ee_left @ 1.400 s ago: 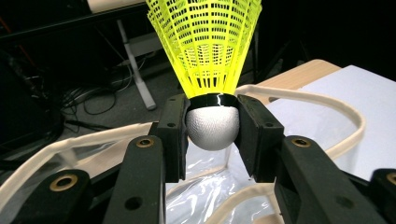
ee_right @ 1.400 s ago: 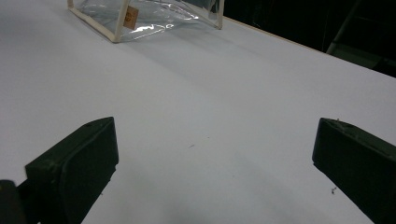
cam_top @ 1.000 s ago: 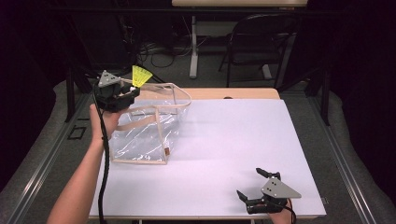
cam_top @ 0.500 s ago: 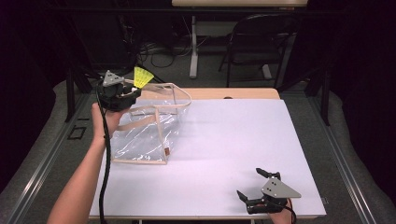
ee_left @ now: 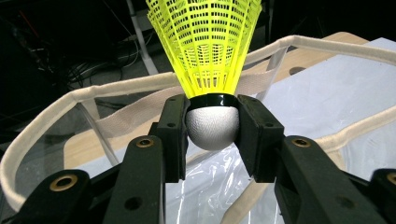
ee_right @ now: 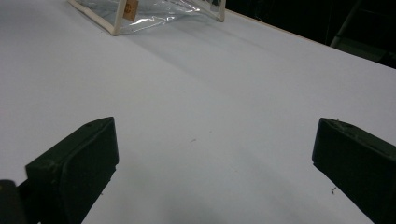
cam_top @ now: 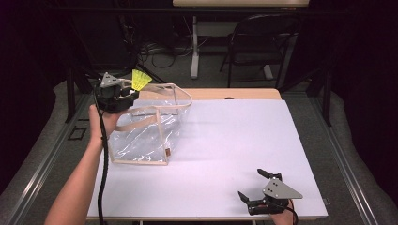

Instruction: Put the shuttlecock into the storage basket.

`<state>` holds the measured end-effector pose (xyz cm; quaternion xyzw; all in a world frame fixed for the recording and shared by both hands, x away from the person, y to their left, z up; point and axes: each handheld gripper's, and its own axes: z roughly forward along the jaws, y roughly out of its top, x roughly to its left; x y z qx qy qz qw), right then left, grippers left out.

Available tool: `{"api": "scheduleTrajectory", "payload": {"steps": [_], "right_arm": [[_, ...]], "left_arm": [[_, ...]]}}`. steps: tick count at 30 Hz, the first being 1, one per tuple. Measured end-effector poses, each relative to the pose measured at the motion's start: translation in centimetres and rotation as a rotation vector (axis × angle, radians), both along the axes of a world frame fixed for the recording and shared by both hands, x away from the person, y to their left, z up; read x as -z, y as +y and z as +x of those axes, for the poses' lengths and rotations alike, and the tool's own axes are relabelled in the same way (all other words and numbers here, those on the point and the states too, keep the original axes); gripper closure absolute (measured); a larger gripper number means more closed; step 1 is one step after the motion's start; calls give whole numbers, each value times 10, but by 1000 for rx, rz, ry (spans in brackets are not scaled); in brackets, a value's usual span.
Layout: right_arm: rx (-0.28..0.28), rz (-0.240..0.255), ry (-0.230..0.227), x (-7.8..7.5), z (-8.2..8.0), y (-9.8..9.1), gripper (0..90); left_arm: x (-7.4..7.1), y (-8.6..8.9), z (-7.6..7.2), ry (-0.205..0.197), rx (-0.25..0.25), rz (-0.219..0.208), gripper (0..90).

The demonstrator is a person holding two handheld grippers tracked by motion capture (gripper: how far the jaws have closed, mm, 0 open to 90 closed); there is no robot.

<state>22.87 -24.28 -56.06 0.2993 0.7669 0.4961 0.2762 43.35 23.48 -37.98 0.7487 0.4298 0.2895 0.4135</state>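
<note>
Gripping shuttlecock (ee_left: 210, 60), left hand-held gripper (ee_left: 212, 128) raised

You've got a white-topped table (cam_top: 225, 154) w/ a bare wood strip along the far edge. Clear plastic bag (cam_top: 141, 138) w/ cream trim and straps lies on its left side, mouth toward the far-left corner.

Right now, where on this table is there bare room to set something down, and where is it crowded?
The white table is bare from the clear bag rightward to its right edge, and along the front between the person's left forearm and the open right hand-held gripper. The back left is crowded: bag, its straps, and the left hand-held gripper holding the yellow shuttlecock.
</note>
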Motion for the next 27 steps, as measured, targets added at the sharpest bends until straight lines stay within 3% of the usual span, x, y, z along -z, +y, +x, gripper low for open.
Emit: {"api": "scheduleTrajectory", "payload": {"steps": [27], "right_arm": [[-1,-5,-2,0,0,1,1]], "left_arm": [[6,8,-9,40,26,31,643]]}}
